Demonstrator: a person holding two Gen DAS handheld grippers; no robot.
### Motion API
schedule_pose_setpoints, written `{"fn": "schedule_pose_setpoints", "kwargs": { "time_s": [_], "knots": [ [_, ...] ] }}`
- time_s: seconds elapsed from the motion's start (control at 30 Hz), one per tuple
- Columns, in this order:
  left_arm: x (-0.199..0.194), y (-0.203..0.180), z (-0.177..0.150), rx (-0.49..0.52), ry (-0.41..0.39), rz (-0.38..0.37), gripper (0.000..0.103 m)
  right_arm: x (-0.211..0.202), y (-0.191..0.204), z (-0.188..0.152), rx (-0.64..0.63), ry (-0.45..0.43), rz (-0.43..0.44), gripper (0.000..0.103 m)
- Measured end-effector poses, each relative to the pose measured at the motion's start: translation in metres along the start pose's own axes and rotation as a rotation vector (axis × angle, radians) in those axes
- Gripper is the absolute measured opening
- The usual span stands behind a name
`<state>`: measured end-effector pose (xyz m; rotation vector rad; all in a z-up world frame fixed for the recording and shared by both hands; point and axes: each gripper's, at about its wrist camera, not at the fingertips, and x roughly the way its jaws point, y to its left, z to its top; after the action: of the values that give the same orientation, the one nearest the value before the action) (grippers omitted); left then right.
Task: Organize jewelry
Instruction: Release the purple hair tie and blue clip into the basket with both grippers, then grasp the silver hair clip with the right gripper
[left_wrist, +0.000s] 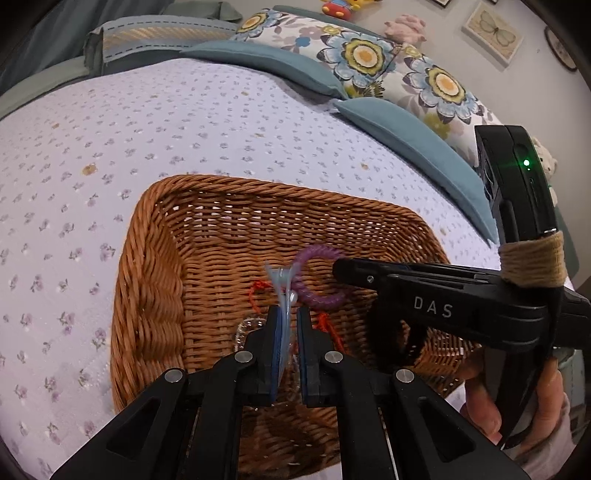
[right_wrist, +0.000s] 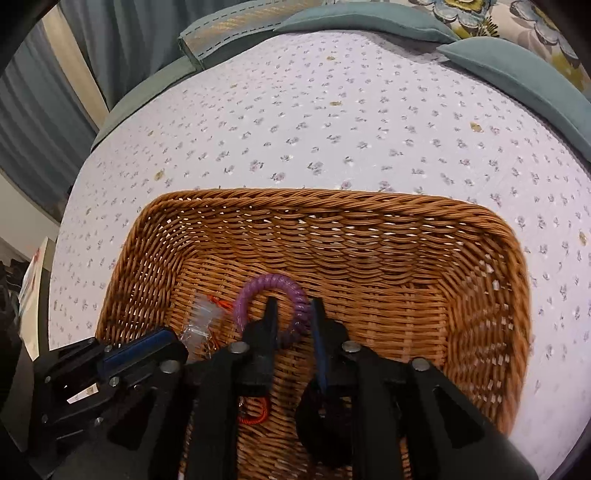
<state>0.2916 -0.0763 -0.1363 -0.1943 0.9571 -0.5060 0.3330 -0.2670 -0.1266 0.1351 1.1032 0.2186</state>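
we see both tongs reaching down into a wicker basket (right_wrist: 369, 214) that stands on a bed (left_wrist: 221, 122) with a flowered cover.

left tongs (left_wrist: 287, 321): nearly closed on a small clear plastic bag (left_wrist: 281, 291), whose twisted top sticks up between the pads; in the right wrist view the same tongs (right_wrist: 162, 341) lie low at the left, with the bag (right_wrist: 201, 321) at their tip.

right tongs (right_wrist: 293, 306): parted, one finger inside the purple coil bracelet (right_wrist: 271, 284) and one outside it, so that the ring's right side lies between the pads. they do not appear to press on it. we judge this a release. in the left wrist view these tongs (left_wrist: 338, 271) come in from the right, their tip against the bracelet (left_wrist: 317, 277).

a red cord (left_wrist: 255, 291) lies on the basket floor beside the bag, and a second red piece (right_wrist: 255, 410) shows under the right tongs.

to do this step well, we would open the right tongs fully and lift straight up, so the inner finger does not hook the coil and drag it out. the bag should be lowered to the weave before it is let go, clear of the cord.
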Motion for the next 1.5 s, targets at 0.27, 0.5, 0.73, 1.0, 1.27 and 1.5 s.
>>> {"fn": "schedule_pose_setpoints", "kwargs": {
  "time_s": [0.27, 0.5, 0.73, 1.0, 1.27, 1.5],
  "knots": [
    [-0.024, -0.011, -0.005, 0.022, -0.015, 0.003, 0.031, -0.044, -0.010, -0.015, 0.011, -0.061, 0.026, 0.034],
    [-0.080, -0.029, -0.022, 0.041, -0.069, -0.029, 0.050, -0.110, -0.011, -0.058, 0.009, -0.144, 0.066, 0.034],
    [-0.141, -0.048, -0.068, 0.075, -0.115, -0.035, 0.054, -0.160, -0.009, -0.120, -0.017, -0.213, 0.071, 0.040],
    [-0.171, -0.052, -0.134, 0.027, -0.088, -0.034, 0.054, -0.173, -0.014, -0.186, 0.018, -0.190, 0.110, 0.041],
    [-0.159, -0.042, -0.182, -0.044, -0.031, -0.008, 0.054, -0.176, -0.044, -0.222, 0.108, -0.195, 0.075, 0.041],
    [-0.140, -0.034, -0.204, -0.067, 0.007, 0.068, 0.054, -0.162, -0.056, -0.227, 0.159, -0.158, 0.077, 0.041]
  ]
}}
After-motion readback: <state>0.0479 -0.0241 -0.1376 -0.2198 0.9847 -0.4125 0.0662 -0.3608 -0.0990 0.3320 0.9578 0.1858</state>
